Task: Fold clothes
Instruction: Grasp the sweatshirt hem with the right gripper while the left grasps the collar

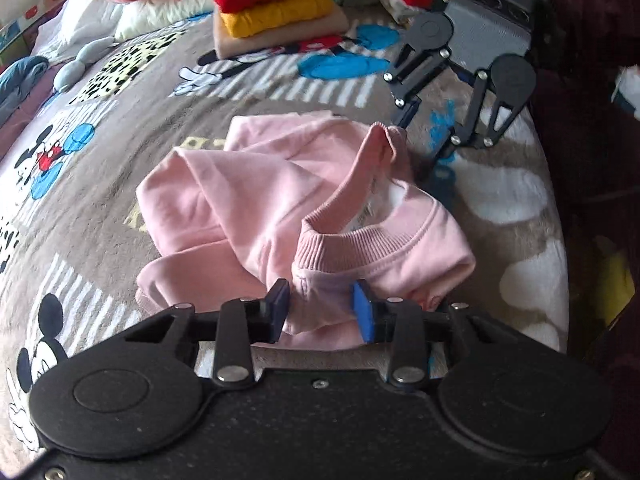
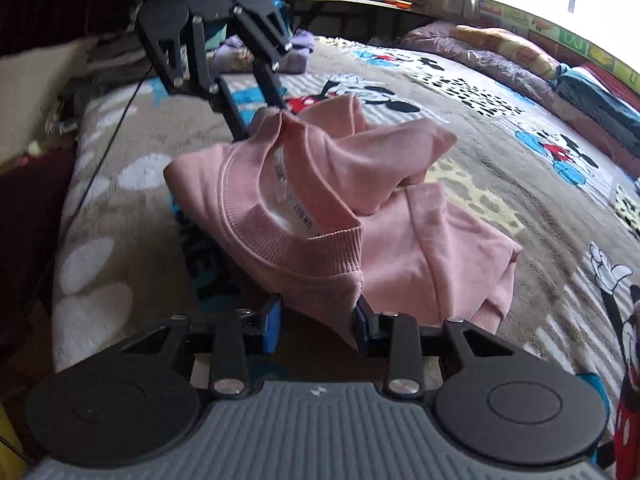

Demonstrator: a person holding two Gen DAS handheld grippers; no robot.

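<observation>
Left wrist view: on the cartoon-print blanket (image 1: 120,92) a stack of folded clothes (image 1: 276,8) is seen at the back, so part of the work is judged done. The pink sweatshirt (image 1: 248,200) lies bunched mid-bed (sleeves tucked across), each shoulder pinched: the left gripper (image 1: 320,308) jaws are clamped on fabric, the right gripper (image 2: 316,316) likewise. Folding is judged partway; halving and stacking remain.

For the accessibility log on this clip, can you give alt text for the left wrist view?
A crumpled pink sweatshirt lies on a Mickey Mouse blanket, the left gripper pinching its near edge by the ribbed collar while the right gripper pinches the far side. Behind stands a stack of folded clothes.
</observation>
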